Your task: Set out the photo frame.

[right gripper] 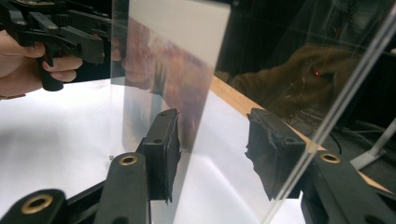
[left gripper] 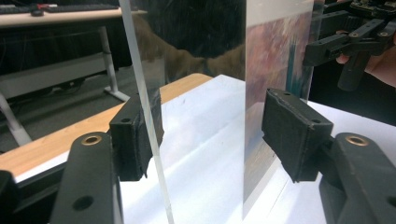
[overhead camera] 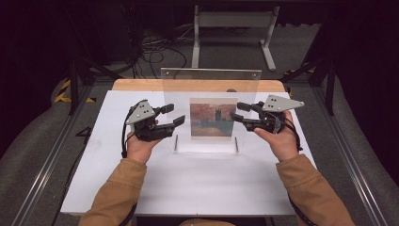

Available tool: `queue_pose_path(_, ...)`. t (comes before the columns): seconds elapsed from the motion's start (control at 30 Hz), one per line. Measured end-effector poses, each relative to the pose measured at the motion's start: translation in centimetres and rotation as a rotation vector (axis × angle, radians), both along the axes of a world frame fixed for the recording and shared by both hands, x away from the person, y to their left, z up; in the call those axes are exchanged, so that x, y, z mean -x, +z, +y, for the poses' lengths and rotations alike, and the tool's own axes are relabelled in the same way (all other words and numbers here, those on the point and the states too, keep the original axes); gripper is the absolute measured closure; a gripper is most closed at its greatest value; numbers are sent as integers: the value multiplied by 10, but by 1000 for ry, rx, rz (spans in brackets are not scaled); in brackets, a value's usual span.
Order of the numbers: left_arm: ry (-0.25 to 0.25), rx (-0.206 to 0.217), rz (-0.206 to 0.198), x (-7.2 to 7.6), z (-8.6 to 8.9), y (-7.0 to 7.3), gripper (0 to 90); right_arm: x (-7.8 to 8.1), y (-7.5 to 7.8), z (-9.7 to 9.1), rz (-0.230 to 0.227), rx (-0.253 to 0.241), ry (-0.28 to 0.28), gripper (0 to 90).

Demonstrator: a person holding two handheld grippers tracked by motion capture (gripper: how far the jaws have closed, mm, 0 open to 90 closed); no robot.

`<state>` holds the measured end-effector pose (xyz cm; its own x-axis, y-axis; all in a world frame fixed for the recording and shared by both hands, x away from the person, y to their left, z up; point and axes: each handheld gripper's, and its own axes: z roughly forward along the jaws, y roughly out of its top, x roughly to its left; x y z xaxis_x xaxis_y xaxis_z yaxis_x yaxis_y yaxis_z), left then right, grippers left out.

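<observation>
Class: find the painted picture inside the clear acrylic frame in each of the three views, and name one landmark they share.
High view: picture at table centre, between both grippers.
Left gripper view: picture edge-on, upper right of centre.
Right gripper view: picture slanted, upper centre-left.
Shared landmark: the white tabletop.

White bench (overhead camera: 188, 188) top with a bare wooden strip (overhead camera: 136, 85) along its far edge. Beyond it, grey floor (overhead camera: 226, 42); a white metal desk frame (overhead camera: 233, 28) stands there. Black cables (overhead camera: 150, 49) lie tangled left of the frame. Yellow-black hazard tape (overhead camera: 63, 92) on the floor at left.
</observation>
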<state>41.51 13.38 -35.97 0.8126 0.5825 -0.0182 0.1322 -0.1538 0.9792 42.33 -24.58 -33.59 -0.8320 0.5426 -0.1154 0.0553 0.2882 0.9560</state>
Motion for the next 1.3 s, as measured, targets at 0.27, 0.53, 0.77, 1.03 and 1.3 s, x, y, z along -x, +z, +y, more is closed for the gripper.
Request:
queue_pose_path(0.27, 16, -41, 29, -3, -2, -11, 374, -2, -7, -1, 17, -9, -18, 470)
queue_pose_path(0.53, 15, -44, 35, 2, 4, -14, 350, 4, -11, -8, 42, -28, -25, 376)
queue_pose_path(0.77, 37, -50, 28, 21, 21, -10, 303, 19, -11, -24, 43, -22, -40, 253)
queue_pose_path(1.03, 83, -86, 55, 51, 49, -8, 237, 47, -11, -50, 72, 16, -34, 249)
queue_pose_path(1.3, 116, -97, 97, 73, 80, -19, 220, 69, -19, -83, 116, 36, -103, 232)
